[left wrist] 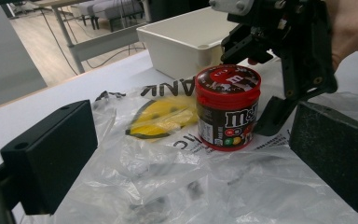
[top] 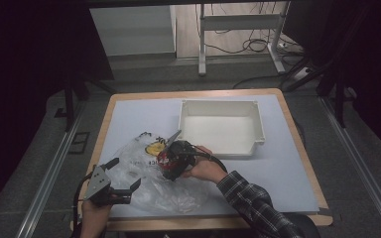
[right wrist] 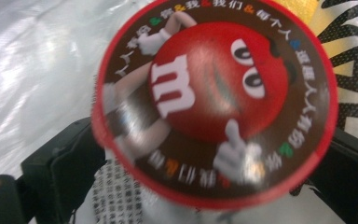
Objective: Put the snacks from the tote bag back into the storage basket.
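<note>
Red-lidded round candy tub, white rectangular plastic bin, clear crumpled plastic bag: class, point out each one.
Red-lidded round candy tub [left wrist: 228, 119]: left gripper view, on its brown side label.
White rectangular plastic bin [top: 222, 105]: high view, on its far rim.
Clear crumpled plastic bag [top: 171, 197]: high view, on its bare near part.

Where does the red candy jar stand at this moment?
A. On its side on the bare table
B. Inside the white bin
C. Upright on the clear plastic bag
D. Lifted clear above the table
C: the candy jar stands upright on the plastic bag, with the right gripper around it and the white bin behind.
</note>
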Motion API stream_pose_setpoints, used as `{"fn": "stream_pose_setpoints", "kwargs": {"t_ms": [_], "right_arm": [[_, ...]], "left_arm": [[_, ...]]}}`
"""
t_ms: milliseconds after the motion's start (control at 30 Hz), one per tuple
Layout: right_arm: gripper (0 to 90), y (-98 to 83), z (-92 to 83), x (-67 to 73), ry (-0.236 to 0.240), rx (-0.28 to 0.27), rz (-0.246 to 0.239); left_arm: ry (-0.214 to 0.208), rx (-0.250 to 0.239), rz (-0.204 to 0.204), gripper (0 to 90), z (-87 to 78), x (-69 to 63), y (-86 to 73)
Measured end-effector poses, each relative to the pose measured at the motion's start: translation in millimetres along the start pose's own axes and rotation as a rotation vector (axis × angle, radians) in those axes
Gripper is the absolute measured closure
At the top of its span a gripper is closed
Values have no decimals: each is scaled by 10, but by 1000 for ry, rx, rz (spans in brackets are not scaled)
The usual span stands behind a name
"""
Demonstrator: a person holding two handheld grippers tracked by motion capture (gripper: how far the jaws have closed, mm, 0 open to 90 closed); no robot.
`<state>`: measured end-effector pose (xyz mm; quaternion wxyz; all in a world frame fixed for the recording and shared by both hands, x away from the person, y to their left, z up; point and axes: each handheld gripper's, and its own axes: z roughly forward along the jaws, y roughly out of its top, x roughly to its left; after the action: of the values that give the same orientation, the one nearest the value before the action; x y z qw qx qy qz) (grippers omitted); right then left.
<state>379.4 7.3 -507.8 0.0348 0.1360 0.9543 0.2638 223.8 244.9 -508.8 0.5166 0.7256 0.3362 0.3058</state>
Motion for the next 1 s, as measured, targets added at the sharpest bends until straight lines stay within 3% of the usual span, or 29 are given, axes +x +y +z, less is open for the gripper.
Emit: {"fn": "stream_pose_setpoints", "kwargs": {"t_ms": [200,500,767,1000], "right_arm": [[107,77,78,14,-26,27,-4],[192,127,159,22,-19,25,11],[234,151,133,50,-48,26,5],[250,141,62,45,-42,22,-6]], "left_arm": [[-1,0,1,8,-1,-1,0],[-3,1,4,9,2,-4,0],[-3,3,8,10,4,-8,1],[-4,4,10,12,4,-8,1]]}}
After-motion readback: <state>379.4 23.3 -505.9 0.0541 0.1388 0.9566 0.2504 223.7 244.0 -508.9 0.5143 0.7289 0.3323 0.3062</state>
